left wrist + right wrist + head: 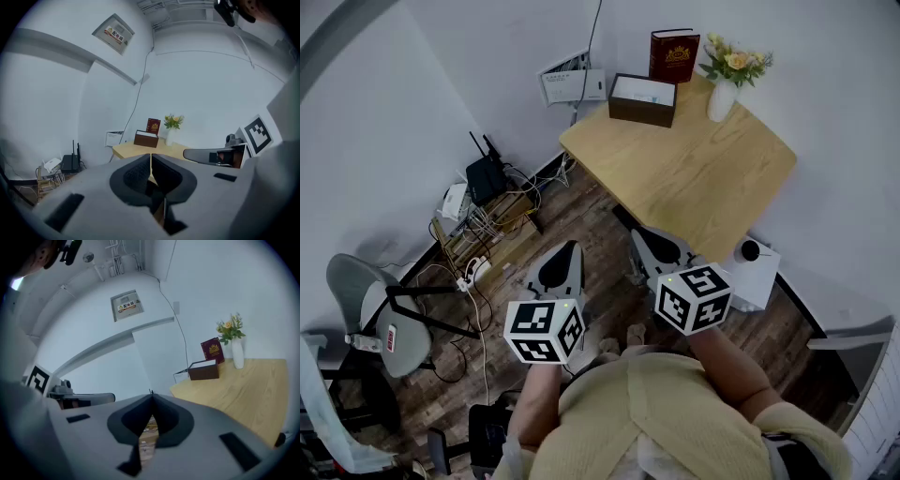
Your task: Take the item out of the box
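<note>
Two grippers, neither at work yet.

Head view: left gripper point(567, 253) and right gripper point(652, 246) sit close to the body, well short of the worktop point(694, 178). Box point(642, 99) is at the far edge, white item point(642, 89) inside.

Left gripper view: fingers point(133, 176) clenched, empty, aimed boxward.

Right gripper view: fingers point(133, 418) clenched, empty. Likely poised for approach.

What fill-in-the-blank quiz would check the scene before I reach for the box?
The brown box sits on the wooden ____.
The white vase holds ____.
The left gripper and right gripper both have their jaws ____.
Missing words: table; flowers; shut.
</note>
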A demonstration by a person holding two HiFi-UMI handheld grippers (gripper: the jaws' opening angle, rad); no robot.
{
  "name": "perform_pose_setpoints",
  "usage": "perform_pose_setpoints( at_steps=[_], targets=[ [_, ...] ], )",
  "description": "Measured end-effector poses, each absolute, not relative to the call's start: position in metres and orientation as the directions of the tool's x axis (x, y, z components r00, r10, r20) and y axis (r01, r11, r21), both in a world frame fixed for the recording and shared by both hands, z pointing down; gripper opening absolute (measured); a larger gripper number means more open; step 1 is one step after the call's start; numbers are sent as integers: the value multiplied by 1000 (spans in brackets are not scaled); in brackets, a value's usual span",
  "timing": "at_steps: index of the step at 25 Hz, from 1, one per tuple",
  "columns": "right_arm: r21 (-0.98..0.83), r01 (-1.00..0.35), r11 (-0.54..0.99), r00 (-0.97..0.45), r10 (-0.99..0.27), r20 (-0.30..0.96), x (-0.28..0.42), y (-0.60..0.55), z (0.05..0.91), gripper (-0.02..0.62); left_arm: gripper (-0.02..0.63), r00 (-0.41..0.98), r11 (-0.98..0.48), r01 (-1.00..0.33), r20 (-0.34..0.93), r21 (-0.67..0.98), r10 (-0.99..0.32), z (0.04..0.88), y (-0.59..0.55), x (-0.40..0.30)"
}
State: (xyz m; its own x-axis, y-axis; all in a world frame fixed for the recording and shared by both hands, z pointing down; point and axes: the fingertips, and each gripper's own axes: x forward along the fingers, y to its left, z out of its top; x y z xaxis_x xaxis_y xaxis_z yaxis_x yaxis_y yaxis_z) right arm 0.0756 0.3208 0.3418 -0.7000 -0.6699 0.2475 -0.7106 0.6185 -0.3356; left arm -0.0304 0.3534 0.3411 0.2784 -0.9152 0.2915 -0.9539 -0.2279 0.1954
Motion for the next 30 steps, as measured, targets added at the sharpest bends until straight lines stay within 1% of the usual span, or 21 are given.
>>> perform_pose_setpoints(
  at_steps=[7,18,30],
  targets=[
    [-337,-714,613,-695,-676,245,83,303,347,29,29,286,-229,-951,303,210,-909,348,336,-22],
    [-343,-701,625,-711,-646,278,94,275,362,31,29,286,-226,-951,319,212,-904,357,302,-7],
    [-342,-715,610,-698,-652,295,90,240,370,31,29,299,-238,-946,309,220,-903,362,267,-11]
  ],
)
